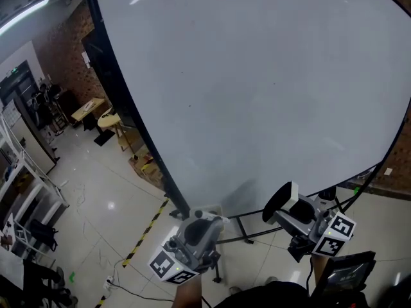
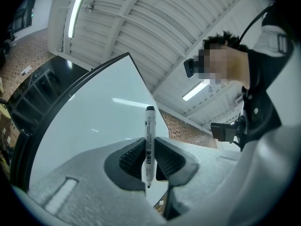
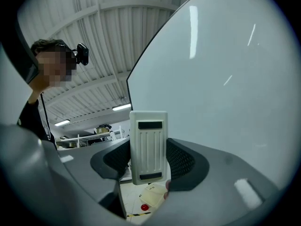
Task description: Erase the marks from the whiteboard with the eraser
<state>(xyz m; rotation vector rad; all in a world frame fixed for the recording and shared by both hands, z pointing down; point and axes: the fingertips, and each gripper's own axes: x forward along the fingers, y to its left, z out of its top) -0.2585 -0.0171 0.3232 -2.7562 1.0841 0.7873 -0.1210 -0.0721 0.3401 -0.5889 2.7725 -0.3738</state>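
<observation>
The right gripper is clamped on the white eraser, which stands upright along the jaws. In the head view it sits at the lower right, with the whiteboard lying up and ahead of it and filling the upper and middle frame. The left gripper, at lower centre, pinches a marker upright beside the board's lower edge. No marks can be made out on the board, and nothing stands between eraser and surface; only the stand's black legs lie below.
</observation>
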